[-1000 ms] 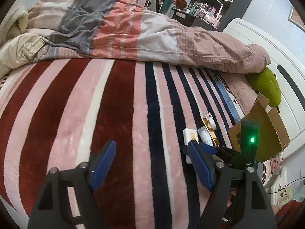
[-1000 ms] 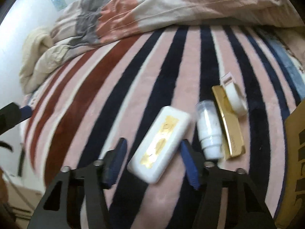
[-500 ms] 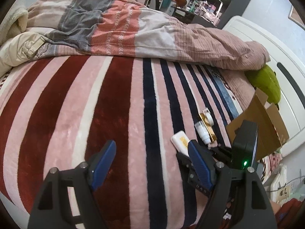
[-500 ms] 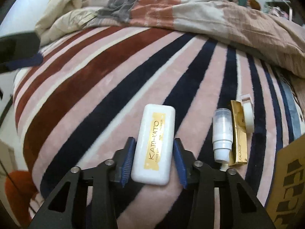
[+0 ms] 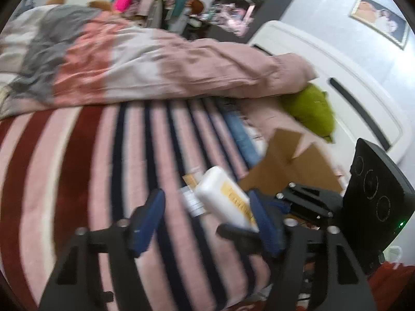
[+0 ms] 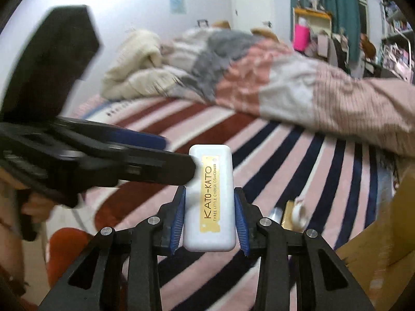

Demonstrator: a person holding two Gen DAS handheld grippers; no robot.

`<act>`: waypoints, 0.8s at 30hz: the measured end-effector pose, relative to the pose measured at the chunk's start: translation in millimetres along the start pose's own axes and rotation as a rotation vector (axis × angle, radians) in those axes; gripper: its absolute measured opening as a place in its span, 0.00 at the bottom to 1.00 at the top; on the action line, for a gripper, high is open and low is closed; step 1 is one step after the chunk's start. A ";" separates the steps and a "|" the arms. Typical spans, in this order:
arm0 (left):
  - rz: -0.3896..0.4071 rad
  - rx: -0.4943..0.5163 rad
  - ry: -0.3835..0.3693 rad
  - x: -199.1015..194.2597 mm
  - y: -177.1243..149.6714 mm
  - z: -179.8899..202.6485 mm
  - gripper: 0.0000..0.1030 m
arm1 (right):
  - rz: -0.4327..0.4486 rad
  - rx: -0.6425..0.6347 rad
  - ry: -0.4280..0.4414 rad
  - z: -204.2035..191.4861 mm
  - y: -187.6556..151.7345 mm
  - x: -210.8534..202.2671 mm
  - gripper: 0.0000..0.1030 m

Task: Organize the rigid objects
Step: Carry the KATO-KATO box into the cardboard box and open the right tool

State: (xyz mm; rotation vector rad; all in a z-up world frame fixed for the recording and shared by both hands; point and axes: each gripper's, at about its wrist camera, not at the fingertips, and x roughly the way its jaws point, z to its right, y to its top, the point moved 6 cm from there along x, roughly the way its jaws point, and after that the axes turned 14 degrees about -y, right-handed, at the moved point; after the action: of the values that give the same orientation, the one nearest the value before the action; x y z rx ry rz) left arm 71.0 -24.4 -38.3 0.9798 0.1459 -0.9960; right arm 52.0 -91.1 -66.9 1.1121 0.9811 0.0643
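the right gripper (image 6: 209, 215) pinches a white concealer case (image 6: 209, 202) with a gold label between its blue pads, holding it by its long sides near the lower end, lifted clear of the striped blanket (image 6: 298, 160) on the bed. most of the case sticks out beyond the fingers, so the hold is low on the body. the left gripper (image 5: 205, 217) has its fingers spread and holds nothing; in the right wrist view its dark finger sits just beside the upper left edge of the case, and i cannot tell whether they touch.

the main risk, as i judge it, is that this left finger knocks the free end of the case and pivots it out of the pads, since the smooth plastic gives little friction. it would fall onto the soft blanket, probably unharmed but off to one side.

the cardboard box (image 5: 293, 165) stands to the right, and looks like the place the case should go. a fast swing toward it could clip a raised flap and tip the case loose. below, a small bottle (image 6: 275, 213), a gold box (image 6: 287, 216) and a white roll (image 6: 299, 212) lie together near the box; a dropped case could scatter them.
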 end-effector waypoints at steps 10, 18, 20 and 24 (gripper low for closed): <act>-0.099 0.148 -0.143 88.7 43.0 92.6 0.34 | 0.027 0.112 -0.057 99.5 -10.8 -53.9 0.30; -0.273 0.185 -0.158 169.8 37.0 131.4 0.34 | -0.124 0.178 -0.141 171.5 -44.0 -59.8 0.30; -0.317 0.183 -0.157 184.9 31.8 134.3 0.34 | -0.179 0.183 -0.144 182.4 -53.2 -56.4 0.30; -0.362 0.182 -0.145 201.3 25.9 137.6 0.35 | -0.273 0.174 -0.165 195.5 -65.1 -48.9 0.30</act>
State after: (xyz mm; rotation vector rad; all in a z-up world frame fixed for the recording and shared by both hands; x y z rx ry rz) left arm 163.0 -251.5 -45.3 1.0638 0.1159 -1.4284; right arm 130.6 -287.7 -69.3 1.1131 0.9948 -0.3341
